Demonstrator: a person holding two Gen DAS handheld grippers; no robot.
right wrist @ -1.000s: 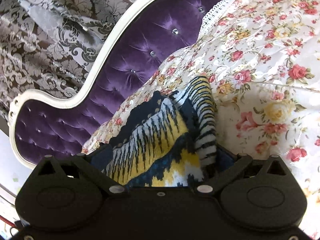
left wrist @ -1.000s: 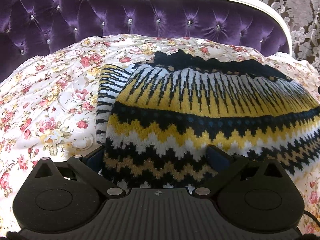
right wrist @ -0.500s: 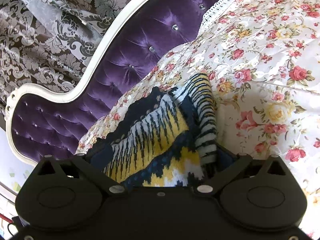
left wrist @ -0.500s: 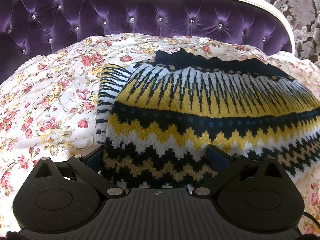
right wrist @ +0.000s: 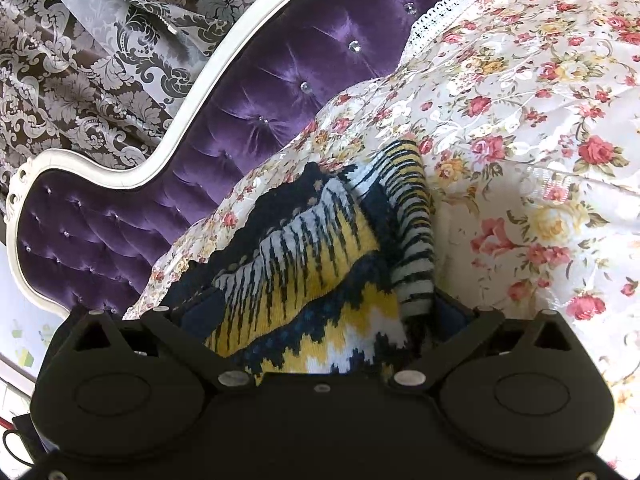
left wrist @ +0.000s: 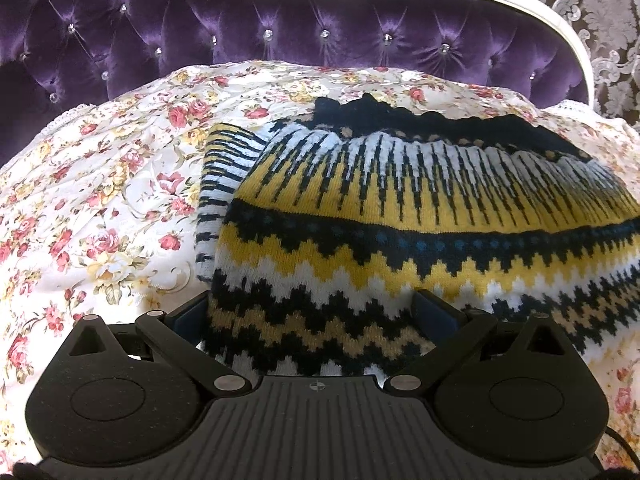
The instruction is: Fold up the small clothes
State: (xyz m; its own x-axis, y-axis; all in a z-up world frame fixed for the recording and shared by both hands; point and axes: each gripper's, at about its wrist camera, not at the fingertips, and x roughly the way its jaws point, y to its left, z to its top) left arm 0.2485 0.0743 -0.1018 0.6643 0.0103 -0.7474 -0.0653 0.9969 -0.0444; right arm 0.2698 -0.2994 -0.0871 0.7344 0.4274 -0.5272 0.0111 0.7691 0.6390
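A knitted sweater (left wrist: 400, 216) with yellow, white and dark navy zigzag bands lies folded on the floral bedspread (left wrist: 100, 208). A striped sleeve (left wrist: 216, 184) sticks out at its left side. My left gripper (left wrist: 312, 314) is at the sweater's near edge, open wide, and the knit fills the gap between its blue pads (left wrist: 188, 318); the tips are hidden. In the right wrist view the sweater (right wrist: 304, 280) is bunched, with the striped sleeve (right wrist: 412, 240) on its right. My right gripper (right wrist: 324, 314) stands open wide around that end, tips buried in the knit.
A purple tufted headboard (left wrist: 320, 28) with a white frame rises behind the bed. Patterned damask curtains (right wrist: 80, 60) hang beyond it. Floral bedspread (right wrist: 540, 140) stretches to the right of the right gripper and to the left of the left gripper.
The sweater sits the same between both grippers. The right wrist view has shifted a little, so the headboard sits lower and further right. The left view has barely moved.
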